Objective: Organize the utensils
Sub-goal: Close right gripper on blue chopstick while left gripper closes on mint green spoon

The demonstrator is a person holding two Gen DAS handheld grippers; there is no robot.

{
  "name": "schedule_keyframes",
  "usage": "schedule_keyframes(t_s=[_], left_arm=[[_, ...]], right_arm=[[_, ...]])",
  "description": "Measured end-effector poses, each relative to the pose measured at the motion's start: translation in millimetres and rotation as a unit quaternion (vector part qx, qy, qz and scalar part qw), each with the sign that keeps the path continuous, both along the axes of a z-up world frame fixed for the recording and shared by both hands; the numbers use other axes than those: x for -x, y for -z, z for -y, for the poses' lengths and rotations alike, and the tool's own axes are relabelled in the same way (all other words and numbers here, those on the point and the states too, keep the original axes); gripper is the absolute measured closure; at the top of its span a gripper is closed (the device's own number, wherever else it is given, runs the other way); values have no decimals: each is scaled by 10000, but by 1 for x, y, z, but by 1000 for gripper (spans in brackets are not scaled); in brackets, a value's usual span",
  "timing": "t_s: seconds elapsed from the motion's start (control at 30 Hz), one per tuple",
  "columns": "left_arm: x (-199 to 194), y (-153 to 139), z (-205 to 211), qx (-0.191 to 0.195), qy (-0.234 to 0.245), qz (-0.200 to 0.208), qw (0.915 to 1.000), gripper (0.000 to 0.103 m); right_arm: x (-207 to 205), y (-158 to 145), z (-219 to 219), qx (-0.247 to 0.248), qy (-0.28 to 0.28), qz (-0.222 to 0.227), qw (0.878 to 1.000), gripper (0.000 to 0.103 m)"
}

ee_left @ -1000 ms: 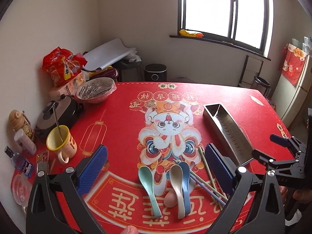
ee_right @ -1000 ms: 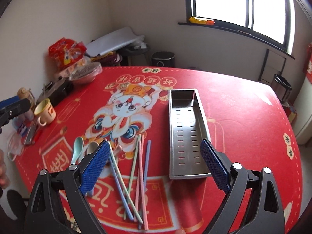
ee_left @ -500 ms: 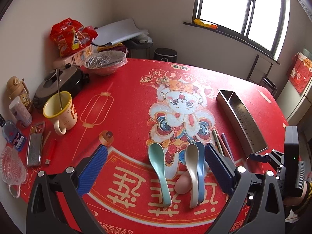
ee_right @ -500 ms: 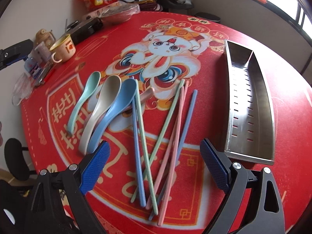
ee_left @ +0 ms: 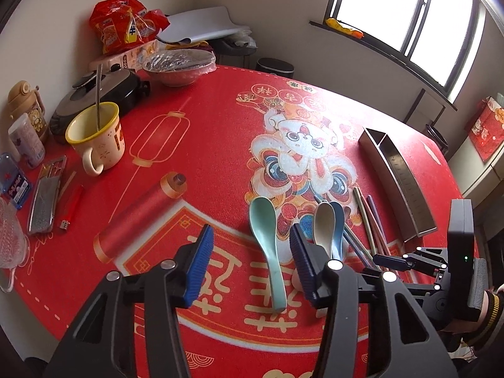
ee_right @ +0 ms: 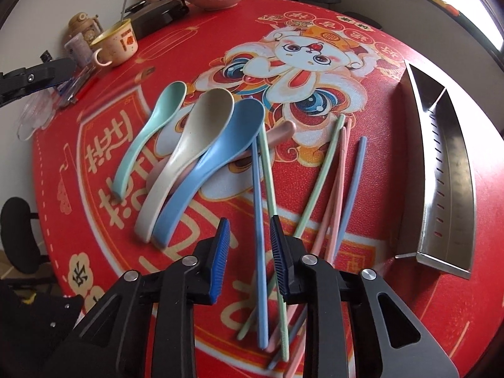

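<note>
Three spoons lie on the red tablecloth: a mint spoon [ee_right: 148, 135], a beige spoon [ee_right: 186, 154] and a blue spoon [ee_right: 214, 163], over a pink spoon [ee_right: 280, 132]. Several coloured chopsticks [ee_right: 327, 186] lie beside them. A steel tray [ee_right: 447, 170] stands to the right, empty. My right gripper [ee_right: 249, 252] is partly open low over a blue chopstick [ee_right: 260, 220], which lies between its jaws. My left gripper [ee_left: 249, 264] is open above the cloth, just left of the mint spoon [ee_left: 267, 242]. The tray also shows in the left wrist view [ee_left: 397, 182].
At the table's left edge stand a yellow mug [ee_left: 96, 135] with a spoon in it, a dark pot [ee_left: 94, 97], a covered bowl [ee_left: 178, 66], snack bags [ee_left: 123, 28], a glass dish [ee_left: 9, 239] and small items. A black chair [ee_right: 19, 230] stands beside the table.
Both grippers have come down and closer to the utensils. The right gripper's jaws have narrowed around the blue chopstick. The left gripper's jaws have also narrowed somewhat.
</note>
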State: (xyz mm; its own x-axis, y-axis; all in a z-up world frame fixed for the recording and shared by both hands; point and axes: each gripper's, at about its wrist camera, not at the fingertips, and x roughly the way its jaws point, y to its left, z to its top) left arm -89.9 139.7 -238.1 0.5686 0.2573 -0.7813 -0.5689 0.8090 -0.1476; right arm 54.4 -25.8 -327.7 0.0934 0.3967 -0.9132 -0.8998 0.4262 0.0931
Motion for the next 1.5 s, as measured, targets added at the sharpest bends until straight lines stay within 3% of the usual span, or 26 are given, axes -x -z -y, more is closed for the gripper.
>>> schedule_keyframes(t_s=[0.13,0.4,0.9,1.23,1.5], left_arm=[[4,7,0,136,2,-17,9999,65],[10,15,-5,344,-5,-38,9994,67],[-1,25,-8,639,224,-166,9976,67],[-5,34,-8,869,261,-249,9956,67],[-6,40,-9,1021,206,-298,9941,67]], right_arm=[[-3,6,-6,62,100,-25,9999,85],[-12,12,-13,110,382,-142,9991,95],[-9,14,-4,46,736,-264,9969,95],[-6,14,18,-143,1014,-731,9921,97],[0,-6,26,-604,963,-687,9911,97]])
